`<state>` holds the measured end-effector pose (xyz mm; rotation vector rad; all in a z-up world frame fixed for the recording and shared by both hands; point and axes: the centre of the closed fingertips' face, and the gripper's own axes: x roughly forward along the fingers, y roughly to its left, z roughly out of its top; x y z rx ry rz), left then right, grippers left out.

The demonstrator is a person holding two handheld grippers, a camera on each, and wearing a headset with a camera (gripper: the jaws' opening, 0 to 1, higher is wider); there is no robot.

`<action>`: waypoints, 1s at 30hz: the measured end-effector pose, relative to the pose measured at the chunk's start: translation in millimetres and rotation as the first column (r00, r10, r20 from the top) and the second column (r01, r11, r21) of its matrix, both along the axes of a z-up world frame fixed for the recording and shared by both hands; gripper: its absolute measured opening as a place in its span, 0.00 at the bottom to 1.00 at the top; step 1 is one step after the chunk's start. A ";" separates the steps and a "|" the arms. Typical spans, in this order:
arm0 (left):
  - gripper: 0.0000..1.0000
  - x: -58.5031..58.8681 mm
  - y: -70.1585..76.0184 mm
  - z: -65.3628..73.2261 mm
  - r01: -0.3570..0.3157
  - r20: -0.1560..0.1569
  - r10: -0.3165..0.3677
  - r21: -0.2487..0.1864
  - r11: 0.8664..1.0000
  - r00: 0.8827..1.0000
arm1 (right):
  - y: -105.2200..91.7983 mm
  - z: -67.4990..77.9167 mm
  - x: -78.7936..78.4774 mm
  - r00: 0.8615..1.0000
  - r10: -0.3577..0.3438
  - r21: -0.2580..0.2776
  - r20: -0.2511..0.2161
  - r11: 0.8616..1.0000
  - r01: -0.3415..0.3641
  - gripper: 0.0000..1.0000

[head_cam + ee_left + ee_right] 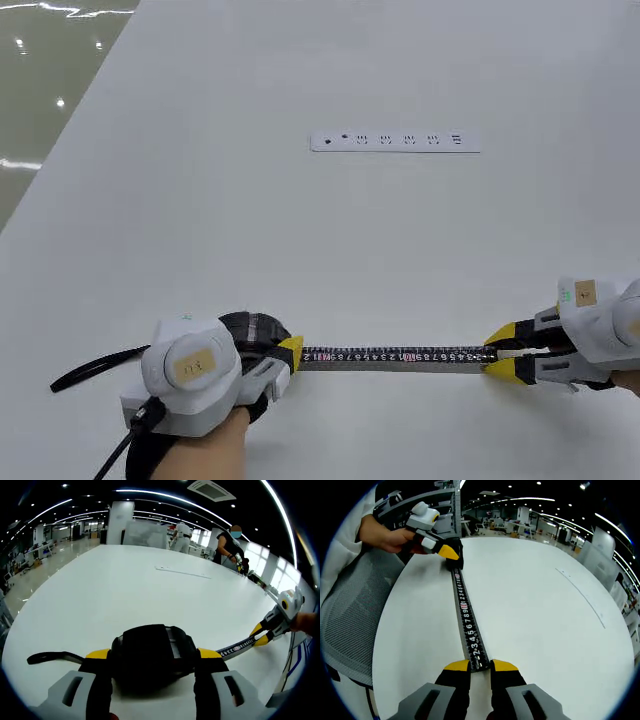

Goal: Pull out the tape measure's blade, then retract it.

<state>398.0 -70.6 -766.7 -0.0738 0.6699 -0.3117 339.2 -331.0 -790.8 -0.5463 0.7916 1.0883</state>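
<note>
On the white workbench (300, 230), the left gripper (154, 655) is clamping the black tape measure case (255, 328) while the right gripper (480, 666) is pinching the end of the extended blade (400, 356)

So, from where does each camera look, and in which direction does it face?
Head view: above the table, facing forward and down; the left gripper, right gripper and a wrist show.
Left gripper view: rides the left gripper, faces over the clamped tape case; own jaws below.
Right gripper view: rides the right gripper, faces along the blade; own jaws pinch its end.
Shared: each gripper view shows the other gripper and the blade.
</note>
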 end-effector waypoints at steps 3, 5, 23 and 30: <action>0.61 -0.2 -0.1 -0.6 0.005 -0.012 -0.005 0.004 1.000 1.000 | -0.6 0.4 0.8 1.000 0.000 -0.002 0.007 1.000 0.000 0.12; 0.61 -0.6 -0.3 -0.5 0.006 -0.016 -0.006 0.003 1.000 1.000 | -0.6 0.2 0.9 1.000 0.000 -0.002 0.005 1.000 0.000 0.12; 0.60 -0.9 -0.5 -1.3 0.004 -0.028 -0.004 -0.012 1.000 1.000 | 13.8 2.5 2.9 1.000 0.010 0.022 0.003 1.000 -0.010 0.11; 0.60 -1.2 -0.4 -1.1 0.003 -0.028 -0.004 -0.017 1.000 1.000 | 26.8 2.6 7.3 1.000 0.021 0.039 0.001 0.999 -0.021 0.11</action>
